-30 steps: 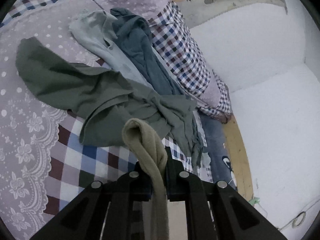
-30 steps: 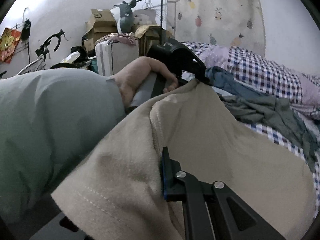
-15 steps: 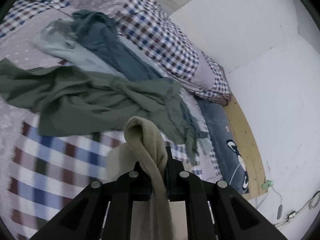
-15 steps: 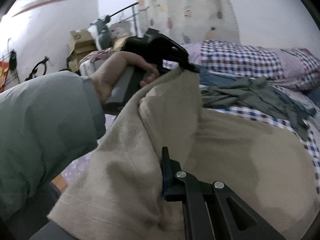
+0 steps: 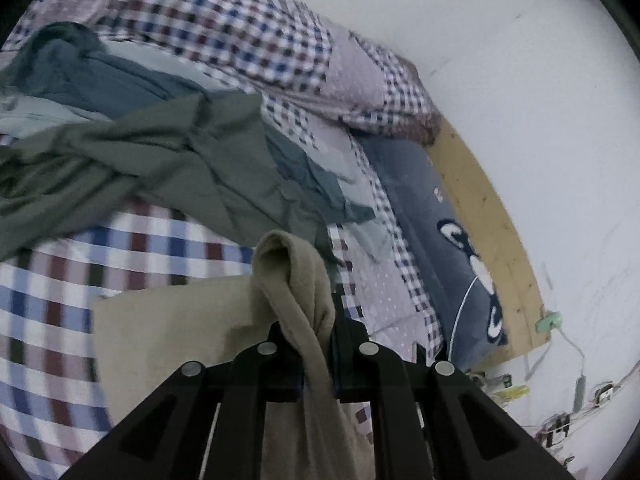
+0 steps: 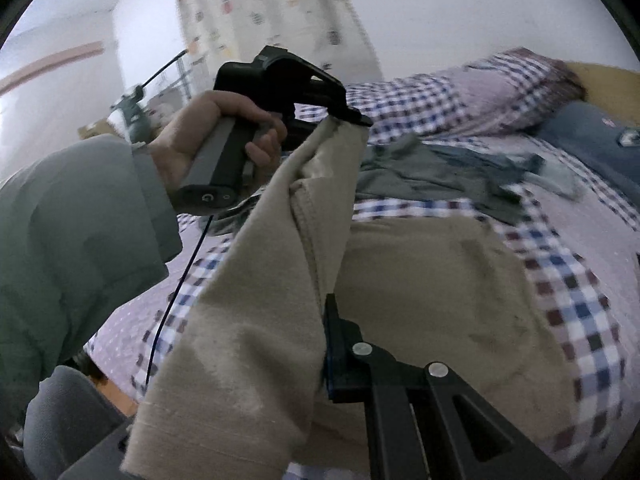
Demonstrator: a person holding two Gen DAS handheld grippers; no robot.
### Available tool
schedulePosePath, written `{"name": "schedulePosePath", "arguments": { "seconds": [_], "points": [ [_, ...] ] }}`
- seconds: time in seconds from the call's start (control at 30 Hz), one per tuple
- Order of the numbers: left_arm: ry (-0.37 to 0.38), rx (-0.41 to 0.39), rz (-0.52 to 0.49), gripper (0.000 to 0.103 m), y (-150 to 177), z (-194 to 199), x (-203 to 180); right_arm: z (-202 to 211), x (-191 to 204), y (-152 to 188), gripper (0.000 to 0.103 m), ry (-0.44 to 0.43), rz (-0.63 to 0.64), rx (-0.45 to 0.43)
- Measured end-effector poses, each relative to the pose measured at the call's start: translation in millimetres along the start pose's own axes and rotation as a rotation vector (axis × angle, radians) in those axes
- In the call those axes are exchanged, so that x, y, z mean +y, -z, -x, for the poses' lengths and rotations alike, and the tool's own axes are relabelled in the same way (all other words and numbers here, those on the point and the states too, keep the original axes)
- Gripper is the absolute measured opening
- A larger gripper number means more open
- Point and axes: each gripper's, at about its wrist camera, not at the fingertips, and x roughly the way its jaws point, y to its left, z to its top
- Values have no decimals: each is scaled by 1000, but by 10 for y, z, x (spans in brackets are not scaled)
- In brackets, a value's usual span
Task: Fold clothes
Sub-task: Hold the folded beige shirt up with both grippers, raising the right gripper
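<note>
In the right wrist view, at the left edge, a grey-green sleeve (image 6: 76, 232) leads to the person's hand (image 6: 216, 136) wrapped round the handle of the left gripper (image 6: 352, 118), whose jaws are closed on a corner of the beige garment (image 6: 420, 280); the cloth hangs in a taut band from that pinch down to the lower centre, where the right gripper (image 6: 326, 344) holds another part of the same edge, though only one of its fingers shows past the cloth, so I cannot tell how its jaws stand. Holding two points of one edge up and apart like this probably serves to stretch the garment flat so its lower half can lie spread on the bed before a fold. In the left wrist view the left gripper (image 5: 314, 334) shows from behind, its jaws pinched together on a bunched twist of the beige garment (image 5: 168, 328), the rest trailing flat at lower left. The surface is a bed with a checked quilt (image 5: 132, 252) in blue, maroon and white; a heap of dark green clothes (image 5: 160, 160) and teal clothes (image 5: 100, 80) waits across the upper left, a navy pillow (image 5: 440, 232) lies at centre right against a wooden bed frame (image 5: 492, 220), and a white wall (image 5: 520, 60) fills the right
</note>
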Motion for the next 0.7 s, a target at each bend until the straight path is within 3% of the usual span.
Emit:
{"name": "schedulePosePath", "arguments": {
  "seconds": [0.37,0.53,0.57,0.67,0.7],
  "points": [
    [-140,135,-10,9,147,-1405,-423,198,-1055,149,4,116,-217,21],
    [-240,190,13,11,263,-1921,-410,46,-1432,347,5,164,-301,109],
    [-242,198,26,13,287,-1995,-384,22,-1499,391,5,175,-321,130],
    [-194,188,52,43,313,-2017,-348,47,-1712,482,8,239,-378,161],
    [-168,168,54,58,295,-1951,-351,77,-1776,495,8,267,-385,162]
  ]
}}
